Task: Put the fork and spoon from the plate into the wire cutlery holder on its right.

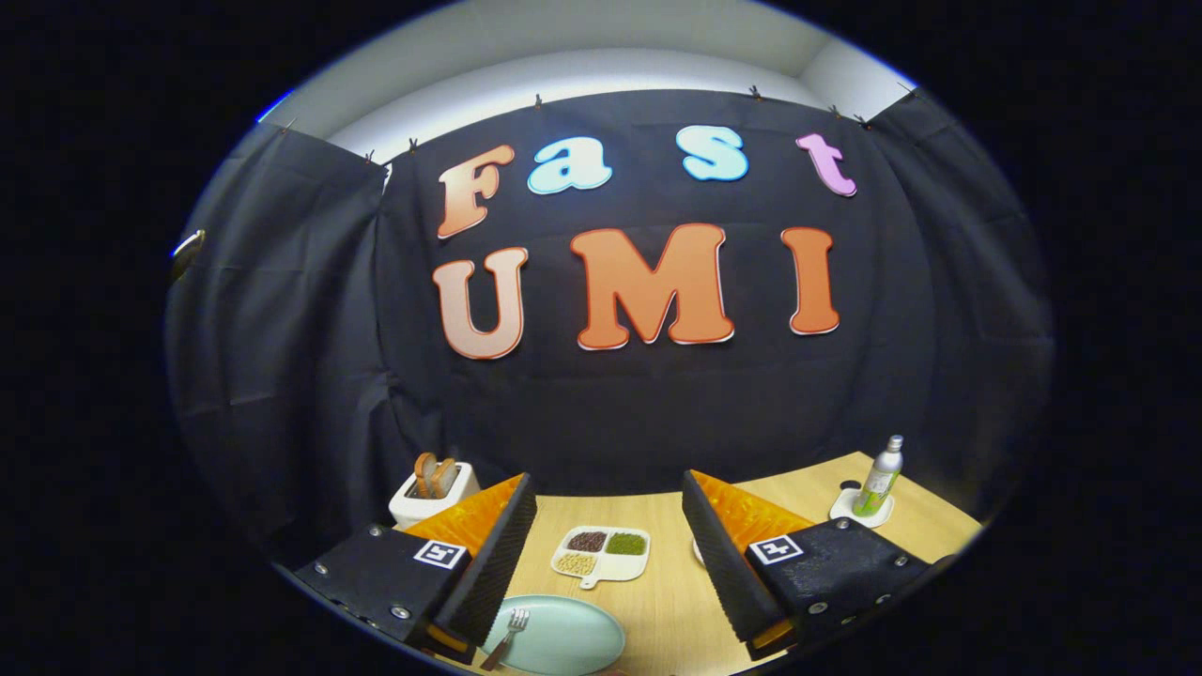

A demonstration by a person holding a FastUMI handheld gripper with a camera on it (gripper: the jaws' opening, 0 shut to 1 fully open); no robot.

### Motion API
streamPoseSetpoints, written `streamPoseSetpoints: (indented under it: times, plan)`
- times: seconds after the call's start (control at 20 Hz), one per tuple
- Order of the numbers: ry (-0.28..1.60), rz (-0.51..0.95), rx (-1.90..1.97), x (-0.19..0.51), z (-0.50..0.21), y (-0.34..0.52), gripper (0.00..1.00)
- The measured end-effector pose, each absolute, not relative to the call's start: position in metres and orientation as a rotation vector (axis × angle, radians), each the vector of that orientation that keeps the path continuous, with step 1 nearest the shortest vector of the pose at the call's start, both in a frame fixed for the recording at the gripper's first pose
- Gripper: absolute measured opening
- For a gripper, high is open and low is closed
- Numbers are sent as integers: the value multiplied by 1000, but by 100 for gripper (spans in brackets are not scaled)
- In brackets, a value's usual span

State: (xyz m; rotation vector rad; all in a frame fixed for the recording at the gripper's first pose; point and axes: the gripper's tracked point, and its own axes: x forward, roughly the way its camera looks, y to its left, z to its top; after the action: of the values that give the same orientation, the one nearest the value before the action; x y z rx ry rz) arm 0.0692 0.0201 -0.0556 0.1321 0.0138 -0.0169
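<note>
A pale green plate (573,640) lies on the wooden table, low between my fingers and nearer the left one. A fork (508,636) rests on the plate's left side, tines pointing away from me. My gripper (608,512) hangs above the table, open wide, with nothing between its fingers. The left finger (493,554) covers the plate's left rim.
A white divided dish (603,553) with three heaps of beans sits just beyond the plate. A white toaster (430,493) with bread slices stands beyond the left finger. A spray bottle (880,477) stands on a white coaster at the far right, by the table's back edge.
</note>
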Motion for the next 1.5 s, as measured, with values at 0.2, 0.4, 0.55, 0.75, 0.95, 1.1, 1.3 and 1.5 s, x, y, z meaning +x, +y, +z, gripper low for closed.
streamPoseSetpoints:
  times: [0.2, 0.4, 0.55, 0.75, 0.95, 1.1, 1.3, 1.5]
  plan:
    - [128, 57, 114, 76, -83, 61, 97]
    - [210, 119, 131, 83, -103, 97, 97]
    - [246, 153, 129, 89, -112, 117, 97]
    - [407, 180, 112, 94, -157, 137, 97]
    - [622, 194, 91, 95, -215, 152, 97]
    - [777, 191, 86, 93, -256, 159, 97]
    - [993, 192, 84, 77, -304, 163, 95]
    - [1130, 198, 43, 67, -336, 164, 83]
